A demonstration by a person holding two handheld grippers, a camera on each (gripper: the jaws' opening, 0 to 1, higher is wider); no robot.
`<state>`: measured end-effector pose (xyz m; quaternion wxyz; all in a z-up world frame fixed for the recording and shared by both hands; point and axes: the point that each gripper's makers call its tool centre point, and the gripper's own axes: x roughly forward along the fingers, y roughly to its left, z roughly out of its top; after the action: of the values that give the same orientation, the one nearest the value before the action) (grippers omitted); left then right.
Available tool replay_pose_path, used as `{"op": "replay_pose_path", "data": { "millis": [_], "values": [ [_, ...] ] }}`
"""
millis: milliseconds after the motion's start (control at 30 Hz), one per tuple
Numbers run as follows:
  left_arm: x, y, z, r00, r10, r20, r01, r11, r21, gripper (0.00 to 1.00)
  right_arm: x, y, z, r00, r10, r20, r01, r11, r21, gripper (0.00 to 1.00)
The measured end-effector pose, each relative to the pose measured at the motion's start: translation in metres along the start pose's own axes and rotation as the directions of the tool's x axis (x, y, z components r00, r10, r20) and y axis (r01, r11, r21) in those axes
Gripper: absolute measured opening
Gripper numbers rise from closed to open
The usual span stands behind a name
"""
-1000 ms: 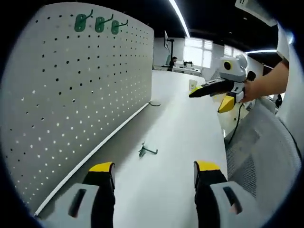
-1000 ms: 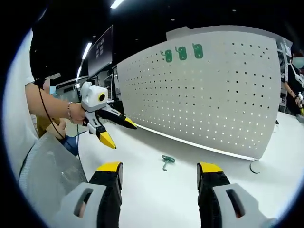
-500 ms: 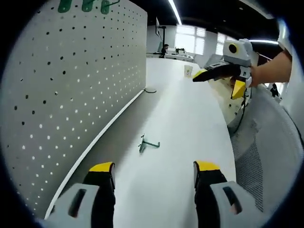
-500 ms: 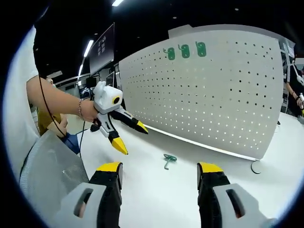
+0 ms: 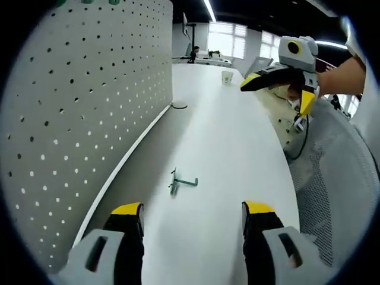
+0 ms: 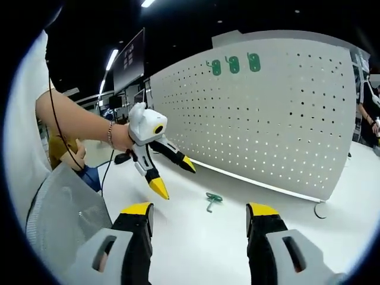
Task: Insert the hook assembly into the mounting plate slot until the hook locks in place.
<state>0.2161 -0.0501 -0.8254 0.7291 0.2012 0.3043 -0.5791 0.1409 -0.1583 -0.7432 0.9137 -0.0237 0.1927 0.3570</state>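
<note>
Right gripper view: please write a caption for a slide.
Open left gripper nears the green hook lying on the white table before the pegboard.

This is an open-plan office or test lab. A long white tabletop runs far into the room, with a tall white perforated pegboard panel standing along its left edge. Linear ceiling strip lights hang from a dark ceiling, bright windows close the far end, and a dark wall-mounted monitor screen shows in the right gripper view. A grey mesh office chair back stands near the tabletop.
</note>
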Motion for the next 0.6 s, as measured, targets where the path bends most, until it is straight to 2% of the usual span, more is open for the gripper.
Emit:
{"op": "replay_pose_path", "data": {
  "millis": [333,600],
  "values": [
    [0.018,-0.001,-0.003,0.997,-0.047,-0.068,0.047,0.999,0.003,0.70,0.000,0.000,-0.003,1.000,-0.005,-0.011,0.005,1.000,0.003,0.61],
    [0.029,-0.001,-0.008,0.988,-0.066,-0.140,0.073,0.996,0.046,0.69,0.001,-0.001,-0.001,1.000,-0.009,-0.012,0.009,1.000,-0.005,0.61]
  ]
}}
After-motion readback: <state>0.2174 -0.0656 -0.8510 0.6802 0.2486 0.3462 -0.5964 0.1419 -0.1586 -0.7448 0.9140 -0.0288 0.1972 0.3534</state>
